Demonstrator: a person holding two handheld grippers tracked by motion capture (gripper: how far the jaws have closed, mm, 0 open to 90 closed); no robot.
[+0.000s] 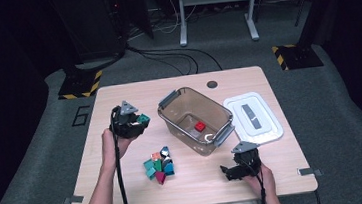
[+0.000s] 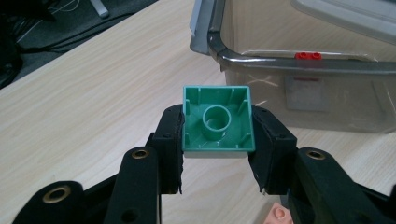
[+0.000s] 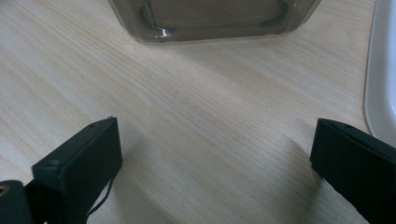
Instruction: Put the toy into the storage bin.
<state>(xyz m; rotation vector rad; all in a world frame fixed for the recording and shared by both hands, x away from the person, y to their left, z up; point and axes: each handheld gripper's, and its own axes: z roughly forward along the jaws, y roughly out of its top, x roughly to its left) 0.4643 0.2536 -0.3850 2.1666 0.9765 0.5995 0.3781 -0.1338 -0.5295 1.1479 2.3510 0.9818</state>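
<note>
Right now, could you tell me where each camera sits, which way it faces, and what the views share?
High view: above the person's side, looking forward and down on the table; both forearms, left gripper, right gripper.
Left gripper view: along its jaws, shut on a green block, toward the clear bin.
Right gripper view: along its open jaws toward the bin's base.
Shared: bin in all three; red block in the high and left gripper views.

Below the left jaws, a pink brick (image 2: 279, 215) is cut off by the frame's bottom edge. Beyond them, the bin's rim (image 2: 299, 63) hides most of a red brick (image 2: 307, 55).
</note>
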